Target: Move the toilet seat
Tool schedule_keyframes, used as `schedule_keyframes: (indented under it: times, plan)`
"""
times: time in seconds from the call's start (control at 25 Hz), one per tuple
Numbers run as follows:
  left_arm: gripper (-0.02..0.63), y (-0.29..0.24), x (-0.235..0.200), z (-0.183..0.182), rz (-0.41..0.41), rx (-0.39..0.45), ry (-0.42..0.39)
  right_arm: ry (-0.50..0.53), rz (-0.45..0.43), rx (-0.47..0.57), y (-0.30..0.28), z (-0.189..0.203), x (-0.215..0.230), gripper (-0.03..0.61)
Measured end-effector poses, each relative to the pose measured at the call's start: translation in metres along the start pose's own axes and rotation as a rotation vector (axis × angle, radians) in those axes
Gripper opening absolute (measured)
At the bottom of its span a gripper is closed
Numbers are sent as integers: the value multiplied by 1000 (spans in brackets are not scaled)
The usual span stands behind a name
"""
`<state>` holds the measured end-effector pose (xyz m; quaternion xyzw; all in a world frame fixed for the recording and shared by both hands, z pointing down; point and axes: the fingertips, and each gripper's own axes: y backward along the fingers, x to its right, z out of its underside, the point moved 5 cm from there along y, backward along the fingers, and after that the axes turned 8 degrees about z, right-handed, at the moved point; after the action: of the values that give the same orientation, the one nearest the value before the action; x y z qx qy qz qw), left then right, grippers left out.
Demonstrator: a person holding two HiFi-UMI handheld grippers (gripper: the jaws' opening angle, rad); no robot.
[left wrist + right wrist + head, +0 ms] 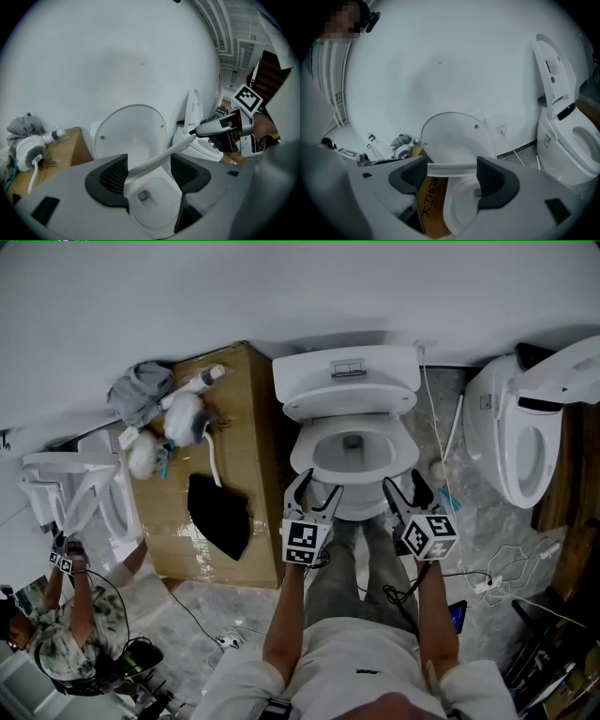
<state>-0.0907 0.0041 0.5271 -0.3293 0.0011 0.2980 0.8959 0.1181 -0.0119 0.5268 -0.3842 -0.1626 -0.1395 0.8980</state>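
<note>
1. The fingers (110, 176) of the left gripper (149, 163) are released and stand wide apart. The toilet seat (161, 154) runs edge-on through the gap, close by the left finger, and is not clamped.
2. The right gripper (451, 164) also has its fingers (497, 176) spread, not clenched. The seat's near edge crosses the gap from one finger to the other.
3. The near edge of the seat is lifted off the toilet bowl (461, 197), and a gap shows beneath it. The seat sits between the bowl and the raised lid (457, 136).
4. In the head view both grippers sit at the near rim of the toilet, the left one at the near-left and the right one at the near-right. Each has its marker cube (305, 542) towards the person.
5. The lid stands upright against the cistern (347, 381), which is at the far wall.
6. A cardboard box (244, 409) stands just left of the toilet. On it lie a grey cloth (141, 390), a white handheld device (183, 418) and a black piece (220, 512).
7. A second toilet (516, 442) stands to the right with its lid up, and a third (89, 493) stands at the far left edge.
8. White cables (502, 573) lie on the marbled floor (469, 521) at the near right.
9. Another person (80, 634) is at the near left.
</note>
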Motion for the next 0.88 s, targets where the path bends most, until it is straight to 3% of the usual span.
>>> schedule_keyframes:
  times: [0.48, 0.88]
  plan:
    - [307, -7, -12, -17, -9, 14, 14, 170, -34, 3, -11, -16, -18, 347]
    - [305, -15, -23, -32, -18, 34, 23, 206, -33, 22, -22, -33, -22, 347]
